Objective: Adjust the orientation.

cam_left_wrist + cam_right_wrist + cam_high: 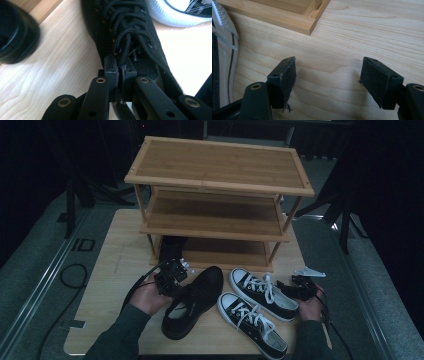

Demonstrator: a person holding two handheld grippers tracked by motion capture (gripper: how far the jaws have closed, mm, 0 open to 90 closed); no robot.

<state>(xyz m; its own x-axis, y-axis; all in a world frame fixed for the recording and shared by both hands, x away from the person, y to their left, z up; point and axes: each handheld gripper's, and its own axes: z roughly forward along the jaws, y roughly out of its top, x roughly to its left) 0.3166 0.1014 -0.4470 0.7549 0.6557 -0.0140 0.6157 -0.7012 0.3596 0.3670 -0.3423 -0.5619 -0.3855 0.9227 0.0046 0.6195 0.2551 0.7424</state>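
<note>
One black lace-up shoe [130, 32] runs lengthwise straight ahead of my left tool [120, 71], whose jaws pinch its collar by the laces, while my right tool [328, 80] gapes wide over bare counter [352, 37], a sneaker [223, 57] beside it.

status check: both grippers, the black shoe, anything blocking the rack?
Left gripper shut on the black shoe at its collar. Right gripper open over bare table. Second black shoe sits on the rack's bottom shelf.

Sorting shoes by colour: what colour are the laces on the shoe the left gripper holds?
Black, like the shoe itself; the left gripper view shows it best.
</note>
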